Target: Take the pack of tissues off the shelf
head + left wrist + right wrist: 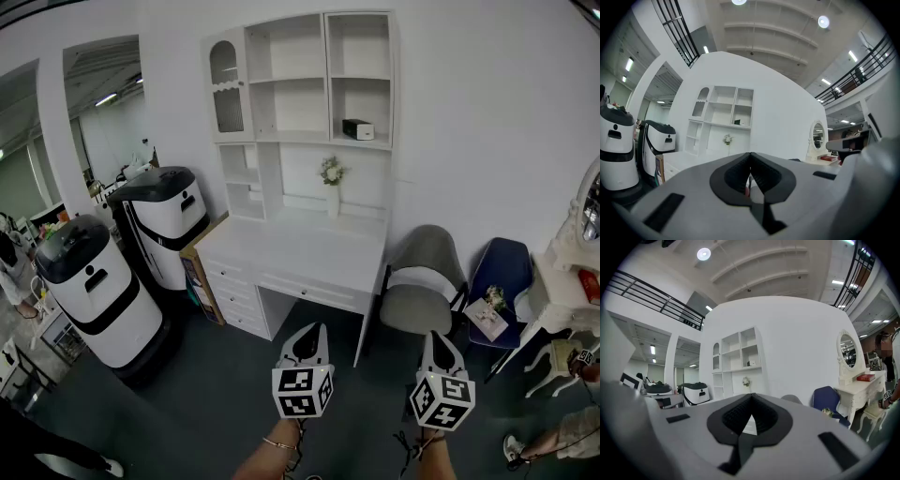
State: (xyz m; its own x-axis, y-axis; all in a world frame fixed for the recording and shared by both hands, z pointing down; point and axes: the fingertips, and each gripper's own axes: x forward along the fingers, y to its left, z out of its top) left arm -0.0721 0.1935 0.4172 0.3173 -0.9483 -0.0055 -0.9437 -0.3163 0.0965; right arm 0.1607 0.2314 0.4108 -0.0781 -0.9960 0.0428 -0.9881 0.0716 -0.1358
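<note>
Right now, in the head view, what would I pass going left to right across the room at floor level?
nearer black-and-white machine → farther black-and-white machine → white desk → grey chair → blue chair → white dressing table

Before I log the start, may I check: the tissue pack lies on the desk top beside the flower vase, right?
Not quite: the head view shows the tissue pack up on a shelf above the flower vase, not on the desk top.
</note>
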